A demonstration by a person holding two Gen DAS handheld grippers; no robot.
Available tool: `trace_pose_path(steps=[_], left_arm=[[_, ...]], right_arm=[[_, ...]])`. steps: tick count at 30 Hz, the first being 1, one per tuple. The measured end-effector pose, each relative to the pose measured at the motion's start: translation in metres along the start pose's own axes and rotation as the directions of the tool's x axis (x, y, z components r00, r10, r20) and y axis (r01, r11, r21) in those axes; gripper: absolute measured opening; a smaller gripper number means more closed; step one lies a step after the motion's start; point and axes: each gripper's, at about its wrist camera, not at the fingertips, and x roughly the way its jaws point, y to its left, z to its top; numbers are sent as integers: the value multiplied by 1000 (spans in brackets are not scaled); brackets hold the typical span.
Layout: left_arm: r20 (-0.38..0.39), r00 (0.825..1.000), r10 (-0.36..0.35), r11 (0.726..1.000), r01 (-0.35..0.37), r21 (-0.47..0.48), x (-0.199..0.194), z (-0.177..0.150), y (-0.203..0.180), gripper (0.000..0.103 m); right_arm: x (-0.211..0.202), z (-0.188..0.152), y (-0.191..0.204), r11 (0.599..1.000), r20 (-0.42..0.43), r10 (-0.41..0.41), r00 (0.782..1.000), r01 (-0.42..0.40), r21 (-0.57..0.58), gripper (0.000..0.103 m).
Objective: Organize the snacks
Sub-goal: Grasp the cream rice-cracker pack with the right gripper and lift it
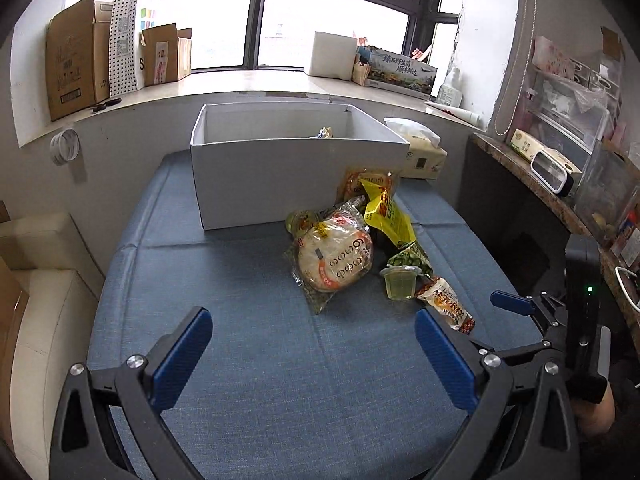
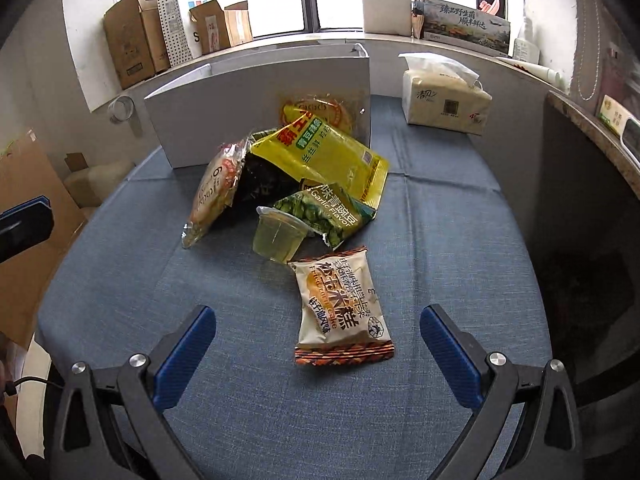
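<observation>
A heap of snacks lies on the blue mat [image 1: 240, 280] in front of a white box [image 1: 276, 176], which holds one packet [image 1: 325, 133]. The heap has a round bread pack [image 1: 334, 260], a yellow bag [image 2: 328, 156], a green garlic pea packet [image 2: 326, 212], a jelly cup [image 2: 276, 238] and a rice cake packet [image 2: 342, 308]. My right gripper [image 2: 316, 344] is open, its fingers either side of the rice cake packet without touching it. My left gripper [image 1: 314, 348] is open over bare mat, nearer than the bread pack. The right gripper's fingertip [image 1: 514, 303] shows in the left wrist view.
A tissue pack [image 2: 446, 98] stands right of the box. Cardboard boxes [image 1: 76, 64] and a printed carton [image 1: 400, 70] line the windowsill. A dark counter [image 1: 560, 208] with a white clock and clear containers borders the mat on the right. Cardboard [image 2: 28, 200] lies left of the mat.
</observation>
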Motion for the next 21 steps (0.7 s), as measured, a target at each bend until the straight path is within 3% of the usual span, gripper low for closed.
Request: trace_pose_path(steps=[11,16,17,18,21], left_arm=[[-51,999,3,1000,-1,27,13,-10,-4,103],[-64,998,16,999,-13,38,17,-12,-4,103],[-68,998,12,999,-9,37,18,-12,-5,103],[-70,997,11,999,-8,37,18,-12,-5,103],[-72,997,10,999,-7,42,19,-12,-6,103]], right_arm=[[47,10,-10,999,-96,-41,995,41,-3,101],[47,11,-11,996,-83,-86,993,84,-22,83],[45,11,-12,996,-76,-90,993,89,-24,73],[43,11,-12,996,-67,-86,994,84,-29,49],[42,11,-15,997,-69,-78,995,77,-26,48]])
